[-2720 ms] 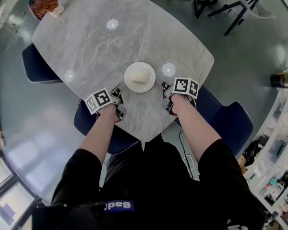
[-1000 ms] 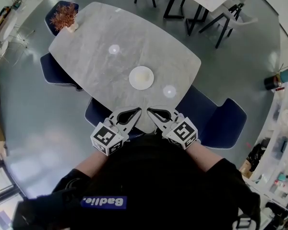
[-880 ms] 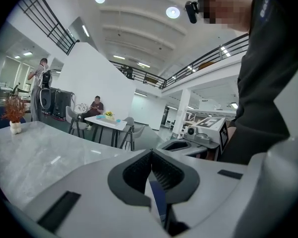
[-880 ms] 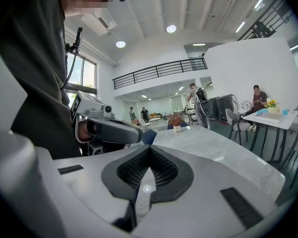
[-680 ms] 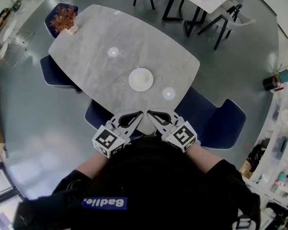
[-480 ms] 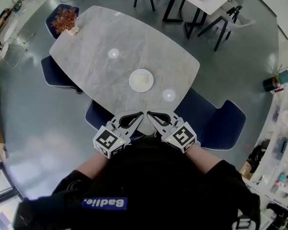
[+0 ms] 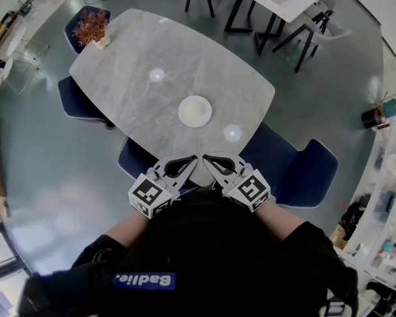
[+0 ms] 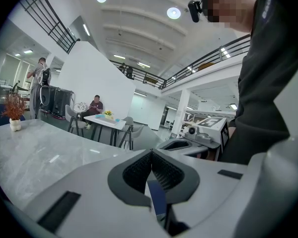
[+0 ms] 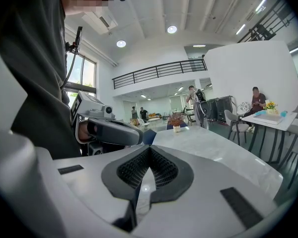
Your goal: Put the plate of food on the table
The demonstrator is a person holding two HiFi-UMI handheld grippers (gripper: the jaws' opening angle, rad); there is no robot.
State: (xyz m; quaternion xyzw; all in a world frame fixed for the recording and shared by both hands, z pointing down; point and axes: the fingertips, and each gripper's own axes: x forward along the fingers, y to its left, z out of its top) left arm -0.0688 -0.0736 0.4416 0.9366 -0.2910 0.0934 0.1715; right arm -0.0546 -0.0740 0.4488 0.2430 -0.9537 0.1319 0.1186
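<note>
The plate of food [image 7: 195,111] rests on the grey surface [image 7: 138,51], so your task appears complete, while your left tool [image 7: 193,157] and right tool [image 7: 206,157], jaws together on nothing, hang near your body, well apart from the plate.

Grey-veined marble table [image 7: 132,51]; white plate [image 7: 183,111] (pale yellowish food [image 7: 196,111] on it); navy blue chairs [image 7: 310,170].
</note>
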